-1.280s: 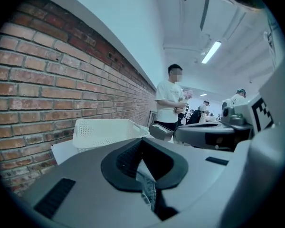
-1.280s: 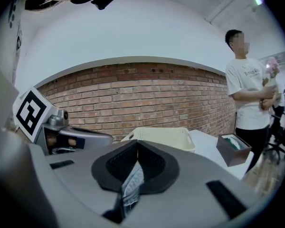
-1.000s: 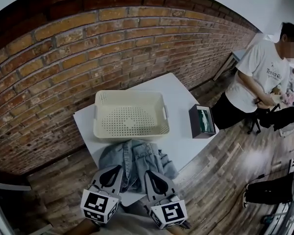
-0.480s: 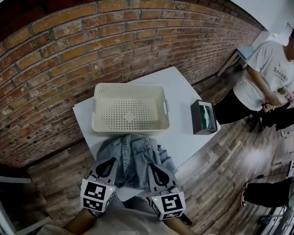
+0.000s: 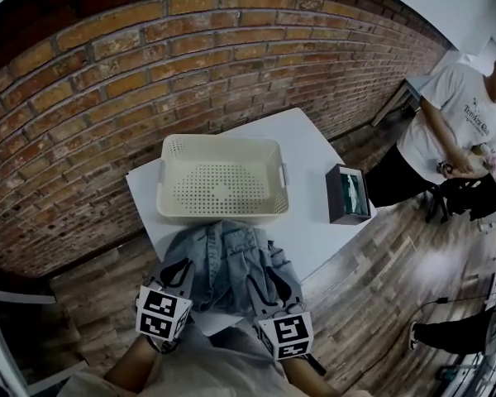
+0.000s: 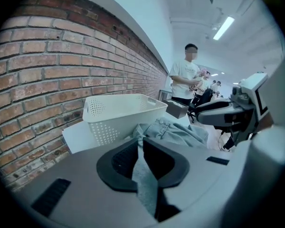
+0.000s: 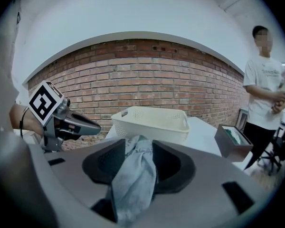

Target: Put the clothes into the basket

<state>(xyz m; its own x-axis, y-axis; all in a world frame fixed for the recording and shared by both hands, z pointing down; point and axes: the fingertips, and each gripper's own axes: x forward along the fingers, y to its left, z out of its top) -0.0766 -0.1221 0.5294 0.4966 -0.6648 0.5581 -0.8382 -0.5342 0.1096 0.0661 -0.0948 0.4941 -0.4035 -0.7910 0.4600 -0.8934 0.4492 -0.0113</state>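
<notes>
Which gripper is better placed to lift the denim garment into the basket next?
Left, probably. The left gripper is clamped shut on the denim garment. The right gripper has just been opening its jaws, with denim between them. Both sit about equally near the basket.

A red brick wall [image 5: 149, 73] curves across the head view from 9 o'clock round to 2 o'clock, with plain white wall [image 7: 133, 18] above it. A white table [image 5: 307, 213] stands near the bricks at centre, on a worn wooden plank floor [image 5: 380, 304] filling 4 to 8 o'clock. A person [image 5: 450, 131] in a white T-shirt stands at 3 o'clock, and a strip light [image 6: 225, 27] glows on the ceiling
</notes>
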